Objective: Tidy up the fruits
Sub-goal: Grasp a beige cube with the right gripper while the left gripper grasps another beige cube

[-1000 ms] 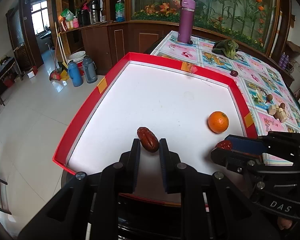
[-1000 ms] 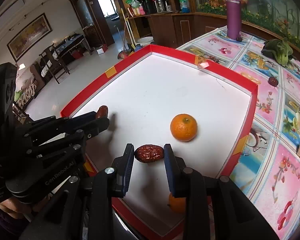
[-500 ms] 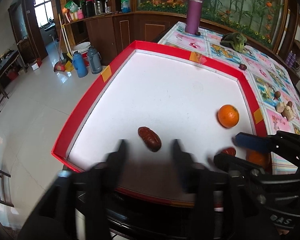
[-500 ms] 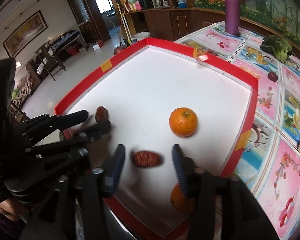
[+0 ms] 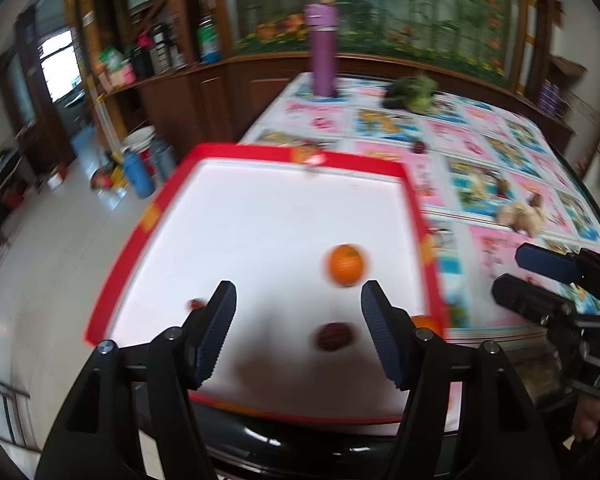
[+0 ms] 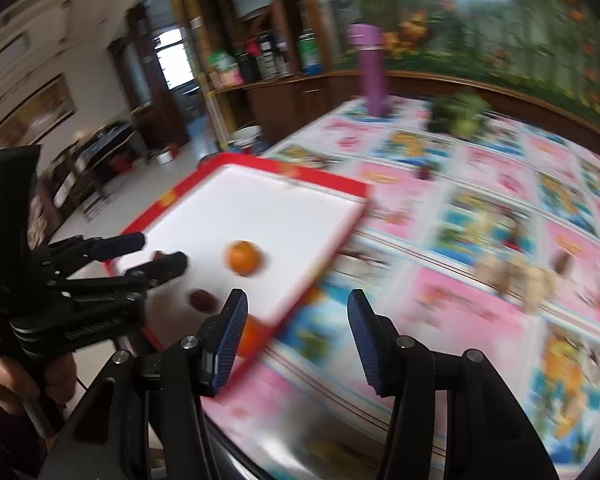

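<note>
Table [image 5: 496, 168]: we see a cloth of pink and blue picture squares; it fills far more of the right wrist view than a second ago, when the tray filled it.
Tray [image 5: 260, 152]: red rim, white floor, on the near left part of the table; both views now stand further back from it.
Left gripper [image 5: 298, 334]: we have its blue-padded fingers spread wide over the near edge of the tray, holding nothing; a second ago they closed on a date.
Right gripper [image 6: 296, 334]: fingers spread wide and empty, now over the cloth just right of the tray's near right corner; a second ago they pinched the other date.
Flask [image 5: 322, 50]: purple, upright at the far end of the table, as before.
Orange [image 5: 345, 265]: inside the tray, right of centre, blurred.
Second orange [image 6: 251, 336]: on the table just outside the tray's near rim, partly hidden by the right gripper's left finger.
Dates: one [image 5: 334, 336] lies free on the tray floor near the orange; the other [image 5: 196, 304] near the left rim, mostly hidden.
Writing: the lettering on the gripper bodies is too blurred for us to read now.
</note>
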`<state>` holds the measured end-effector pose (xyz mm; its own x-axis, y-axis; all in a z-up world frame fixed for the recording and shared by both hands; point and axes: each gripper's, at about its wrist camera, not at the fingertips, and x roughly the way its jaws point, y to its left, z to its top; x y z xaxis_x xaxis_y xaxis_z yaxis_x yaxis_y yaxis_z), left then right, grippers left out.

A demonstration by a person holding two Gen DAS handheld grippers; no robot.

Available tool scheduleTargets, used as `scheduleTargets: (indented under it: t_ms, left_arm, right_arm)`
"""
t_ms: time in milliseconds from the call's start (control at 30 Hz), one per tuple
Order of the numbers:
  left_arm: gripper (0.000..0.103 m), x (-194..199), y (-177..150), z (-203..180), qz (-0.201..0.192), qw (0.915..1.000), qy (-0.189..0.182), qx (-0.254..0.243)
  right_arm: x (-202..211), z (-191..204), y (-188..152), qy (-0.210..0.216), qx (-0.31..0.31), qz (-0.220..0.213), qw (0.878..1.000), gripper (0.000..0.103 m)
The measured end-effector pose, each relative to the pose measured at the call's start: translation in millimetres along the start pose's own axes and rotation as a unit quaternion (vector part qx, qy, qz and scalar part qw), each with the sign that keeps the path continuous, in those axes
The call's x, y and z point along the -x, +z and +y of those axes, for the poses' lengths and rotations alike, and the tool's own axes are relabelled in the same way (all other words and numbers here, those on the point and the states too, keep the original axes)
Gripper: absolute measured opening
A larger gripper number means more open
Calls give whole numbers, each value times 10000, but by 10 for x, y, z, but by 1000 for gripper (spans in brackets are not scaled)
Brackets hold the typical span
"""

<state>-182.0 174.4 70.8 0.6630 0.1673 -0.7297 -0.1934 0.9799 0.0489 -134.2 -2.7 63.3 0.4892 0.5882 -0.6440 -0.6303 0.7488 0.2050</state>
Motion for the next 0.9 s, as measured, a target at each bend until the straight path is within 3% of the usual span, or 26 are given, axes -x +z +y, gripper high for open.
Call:
scheduleTargets:
  t_ms: [167, 400, 500, 700, 767, 833, 900]
  left_arm:
    - [70, -2, 152, -530, -45, 9980, -380, -511]
    - [71, -288, 363, -1355, 93, 9892, -690, -1292]
    - [71, -470, 399, -1591, 307, 9860, -734, -1468]
    - [71, -723, 469, -1741, 612, 9842, -780, -1469]
    - [71, -792, 510, -1757, 668, 9843, -704, -1471]
    - [71, -835, 549, -1756, 674, 9845, -665, -1477]
    - [71, -890, 595, -1749, 702, 9845, -642, -1471]
  right_arm:
    - [433, -651, -269, -711, -512, -196, 9960, 52]
    - [891, -1528, -669, -1503, -1426, -299, 9778, 52]
    - [884, -1766, -738, -1466, -1675, -92, 9749, 52]
    - [690, -1800, -724, -1224, -1597, 113, 9795, 51]
    - [617, -1789, -711, -1205, -1561, 227, 9801, 43]
    - [560, -1801, -721, -1218, -1558, 383, 9795, 28]
    - [557, -1833, -741, -1257, -1623, 361, 9780, 26]
